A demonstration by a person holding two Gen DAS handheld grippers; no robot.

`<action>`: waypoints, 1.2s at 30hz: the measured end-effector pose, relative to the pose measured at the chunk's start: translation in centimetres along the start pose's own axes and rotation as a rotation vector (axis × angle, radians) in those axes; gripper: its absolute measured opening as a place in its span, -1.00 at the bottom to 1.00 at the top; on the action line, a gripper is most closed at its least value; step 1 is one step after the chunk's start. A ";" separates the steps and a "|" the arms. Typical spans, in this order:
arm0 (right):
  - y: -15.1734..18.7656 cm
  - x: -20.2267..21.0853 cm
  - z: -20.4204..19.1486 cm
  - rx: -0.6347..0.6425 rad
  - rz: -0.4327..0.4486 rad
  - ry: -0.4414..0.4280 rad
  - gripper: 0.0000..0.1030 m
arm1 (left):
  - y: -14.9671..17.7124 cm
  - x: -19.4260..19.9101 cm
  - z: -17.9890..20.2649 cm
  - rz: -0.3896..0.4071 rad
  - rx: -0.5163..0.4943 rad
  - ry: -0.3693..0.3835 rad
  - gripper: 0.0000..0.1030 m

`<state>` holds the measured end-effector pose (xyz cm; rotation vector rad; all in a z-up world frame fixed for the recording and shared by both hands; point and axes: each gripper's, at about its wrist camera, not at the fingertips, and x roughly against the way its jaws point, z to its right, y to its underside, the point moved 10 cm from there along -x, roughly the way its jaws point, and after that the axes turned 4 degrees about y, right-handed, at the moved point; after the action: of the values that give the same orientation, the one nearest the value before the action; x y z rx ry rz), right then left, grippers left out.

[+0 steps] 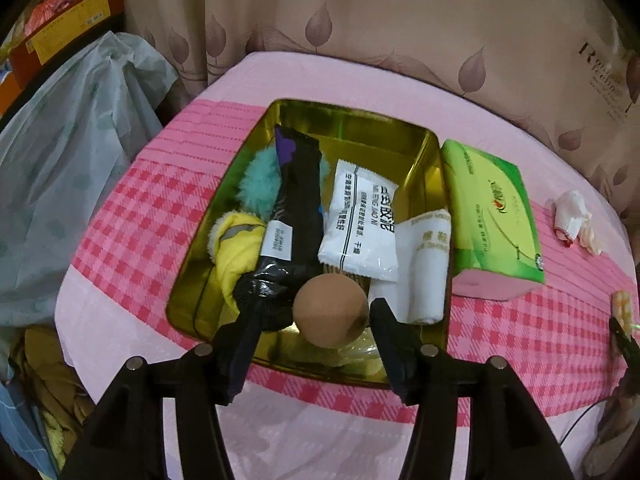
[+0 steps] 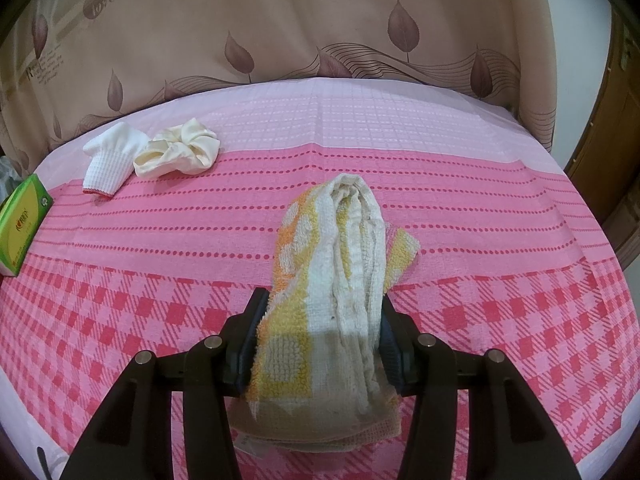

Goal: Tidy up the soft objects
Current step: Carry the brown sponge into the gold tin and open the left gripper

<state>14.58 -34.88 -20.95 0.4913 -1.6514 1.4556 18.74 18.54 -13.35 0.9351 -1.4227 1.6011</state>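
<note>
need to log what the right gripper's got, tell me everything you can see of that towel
The towel is looped terry cloth, cream-white with yellow and orange patches and a woven band along its near hem. It is bunched lengthwise into a thick roll, pointing away from the camera. The right gripper is shut on its middle, one pad pressing each side. Its far end seems to rest on the pink checked bedcover; the near end hangs below the pads.
</note>
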 end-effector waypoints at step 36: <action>0.9 3.3 -0.6 0.084 0.007 0.059 -0.35 | 2.5 4.8 -9.0 0.212 0.124 -0.184 0.09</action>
<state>12.31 -33.29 -18.92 0.4852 -1.5517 1.5353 14.22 27.69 -10.94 1.0550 -1.6074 1.8149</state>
